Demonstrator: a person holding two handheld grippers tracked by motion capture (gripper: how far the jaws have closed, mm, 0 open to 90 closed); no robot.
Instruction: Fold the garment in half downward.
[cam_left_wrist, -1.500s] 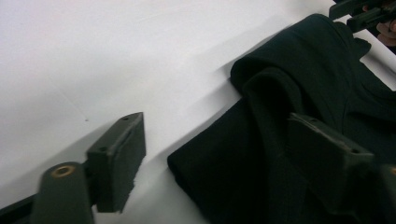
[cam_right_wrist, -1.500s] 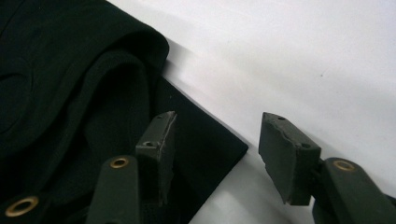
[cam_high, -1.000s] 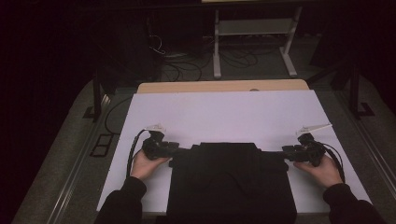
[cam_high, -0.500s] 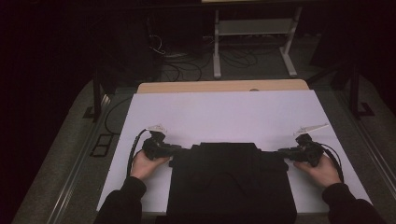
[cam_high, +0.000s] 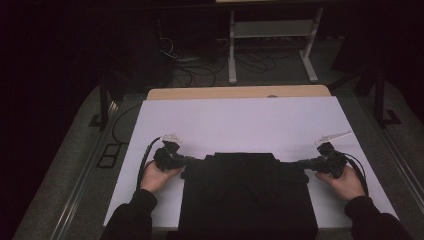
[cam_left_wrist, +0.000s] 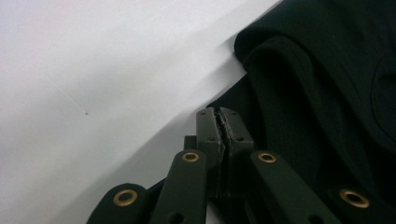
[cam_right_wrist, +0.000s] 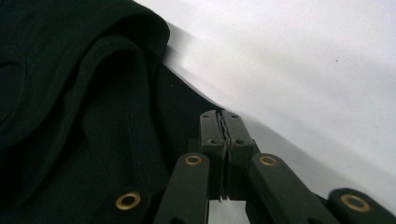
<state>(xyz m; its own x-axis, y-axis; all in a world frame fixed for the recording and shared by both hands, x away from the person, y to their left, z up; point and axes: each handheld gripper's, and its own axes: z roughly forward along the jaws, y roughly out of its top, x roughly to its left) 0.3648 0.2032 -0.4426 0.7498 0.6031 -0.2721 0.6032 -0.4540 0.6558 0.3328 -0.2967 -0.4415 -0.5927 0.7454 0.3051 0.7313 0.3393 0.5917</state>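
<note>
On the white table (cam_high: 240, 120), a plain black garment (cam_high: 247, 192) lies, no legible writing.

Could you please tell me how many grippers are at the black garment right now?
2: the left gripper at the garment's left edge, the right gripper at its right edge, both with jaws closed.

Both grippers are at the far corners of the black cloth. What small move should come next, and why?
Probably lift both corners a little and together. The left gripper and the right gripper have their jaws pressed shut, each at an edge of the black garment; whether cloth is pinched I cannot tell. The garment lies bunched on the white sheet, so a small even lift would test the hold.
</note>
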